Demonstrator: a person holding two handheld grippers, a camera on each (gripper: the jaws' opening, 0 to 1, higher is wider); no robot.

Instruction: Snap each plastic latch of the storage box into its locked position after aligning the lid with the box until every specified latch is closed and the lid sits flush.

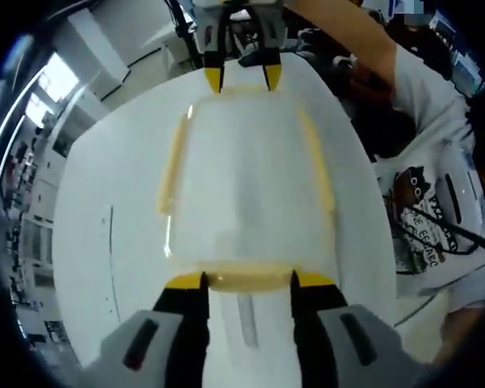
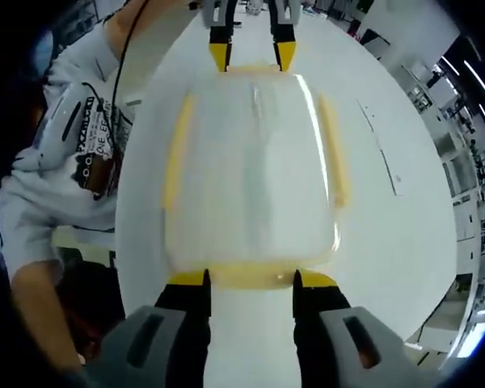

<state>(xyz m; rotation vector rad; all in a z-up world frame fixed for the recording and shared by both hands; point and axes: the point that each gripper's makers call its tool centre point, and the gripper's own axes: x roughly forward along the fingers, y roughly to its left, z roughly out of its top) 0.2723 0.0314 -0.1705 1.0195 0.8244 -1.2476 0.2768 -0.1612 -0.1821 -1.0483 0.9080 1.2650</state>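
While the left hand-held gripper [image 1: 248, 280] stands open at the near-end yellow latch [image 1: 250, 280] at 6 o'clock, the lidded storage box [image 1: 246, 174] sits mid-bench [image 1: 89, 242], the right hand-held gripper [image 2: 251, 279] open opposite, end latches seemingly unsnapped.

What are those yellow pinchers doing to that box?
A person holds a gripper in each hand, one at each end of a clear storage box on a white table. The left gripper sits at one yellow end latch, and the right gripper sits at the opposite one. The lid is on, with yellow latches along the long sides too. Whether the latches are snapped shut can't be told.
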